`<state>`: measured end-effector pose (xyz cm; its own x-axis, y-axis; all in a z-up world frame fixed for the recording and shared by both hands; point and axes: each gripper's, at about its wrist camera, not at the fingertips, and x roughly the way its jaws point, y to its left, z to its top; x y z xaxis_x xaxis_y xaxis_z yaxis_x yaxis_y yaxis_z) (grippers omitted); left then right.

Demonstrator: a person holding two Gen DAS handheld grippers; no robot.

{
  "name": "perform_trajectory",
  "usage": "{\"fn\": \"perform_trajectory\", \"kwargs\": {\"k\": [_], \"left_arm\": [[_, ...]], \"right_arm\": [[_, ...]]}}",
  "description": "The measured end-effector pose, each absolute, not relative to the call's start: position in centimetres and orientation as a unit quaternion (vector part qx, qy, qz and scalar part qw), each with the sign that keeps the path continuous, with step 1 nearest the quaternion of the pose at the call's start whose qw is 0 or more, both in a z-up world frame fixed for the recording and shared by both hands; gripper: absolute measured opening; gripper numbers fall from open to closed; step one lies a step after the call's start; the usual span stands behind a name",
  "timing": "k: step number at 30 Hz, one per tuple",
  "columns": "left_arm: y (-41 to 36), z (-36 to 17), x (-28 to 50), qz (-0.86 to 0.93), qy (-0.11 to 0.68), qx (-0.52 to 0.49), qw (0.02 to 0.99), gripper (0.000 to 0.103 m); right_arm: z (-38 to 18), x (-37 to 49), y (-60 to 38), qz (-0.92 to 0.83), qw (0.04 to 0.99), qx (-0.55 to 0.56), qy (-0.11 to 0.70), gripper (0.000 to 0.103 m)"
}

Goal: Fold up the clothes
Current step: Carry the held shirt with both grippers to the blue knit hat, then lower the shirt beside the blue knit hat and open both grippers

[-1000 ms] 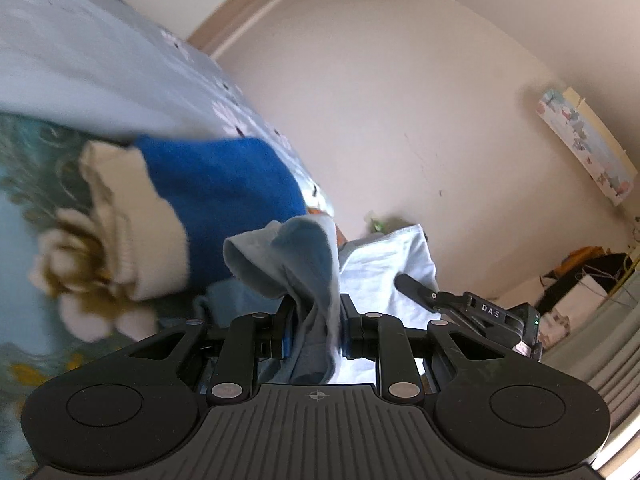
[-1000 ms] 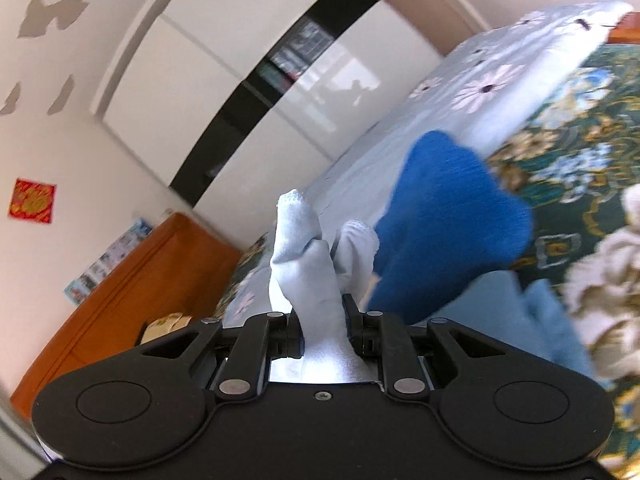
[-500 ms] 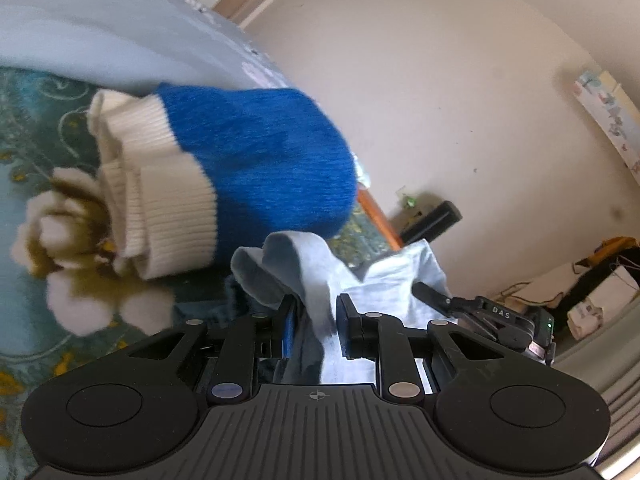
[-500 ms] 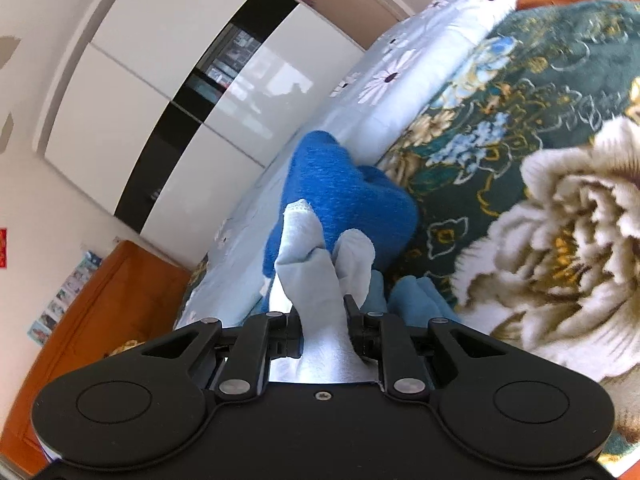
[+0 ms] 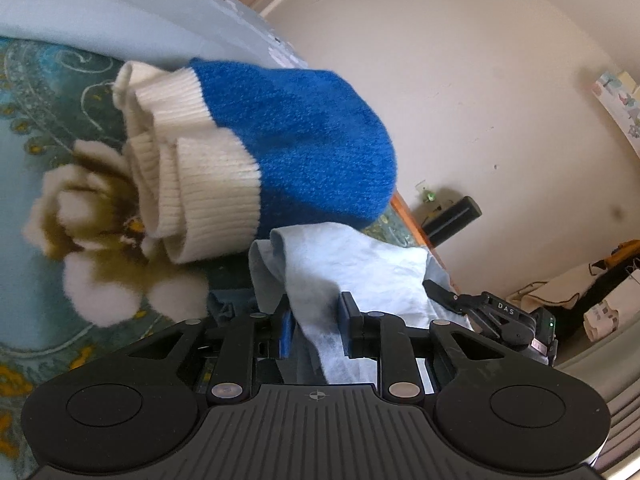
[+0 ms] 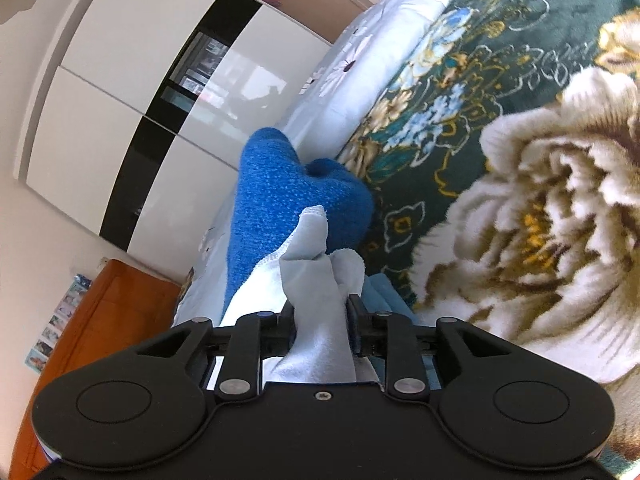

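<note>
On the bed, at the far left, the floral blanket (image 5: pixel 48 92) is carrying a rolled blue sweater (image 5: pixel 312 140) with its cream cuffs (image 5: pixel 192 184) facing left. Just right of it and nearer, the pale blue garment (image 5: pixel 360 264) is hanging over the bedding, touching the sweater's near edge. The left claw (image 5: pixel 314 312) is pinching one bunched corner, its jaws narrow and just easing apart with the cloth filling the gap. The right claw (image 6: pixel 322 312) is doing likewise with the other corner, loosening more. The garment seems to be running long-axis left to right between the two claws, both gripped corners poking up and away toward the sweater. The risk is uneven release. If the right corner is slipping free first, the cloth is likely sagging on that side and landing skewed or rumpled. It could also drape onto the sweater and drag its roll open if the claws are pulling back while snagged.
</note>
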<state>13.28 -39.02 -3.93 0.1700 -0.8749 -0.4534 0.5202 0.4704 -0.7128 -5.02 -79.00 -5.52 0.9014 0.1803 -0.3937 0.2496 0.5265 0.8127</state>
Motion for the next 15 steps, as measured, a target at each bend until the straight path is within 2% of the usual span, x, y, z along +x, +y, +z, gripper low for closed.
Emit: {"fn": "perform_trajectory", "kwargs": {"k": [7,15], "left_arm": [[-39.1,-4.7,13.5,-0.467,0.445,-0.206,0.736,0.024],[-38.6,-3.8,13.1,-0.463,0.441,-0.204,0.741,0.022]], "right_arm": [[-5.9,-5.0,-78.9,-0.028,0.843,0.486,0.227,0.03],[-4.1,-5.0,-78.2,-0.034,0.855,0.463,0.231,0.034]]}}
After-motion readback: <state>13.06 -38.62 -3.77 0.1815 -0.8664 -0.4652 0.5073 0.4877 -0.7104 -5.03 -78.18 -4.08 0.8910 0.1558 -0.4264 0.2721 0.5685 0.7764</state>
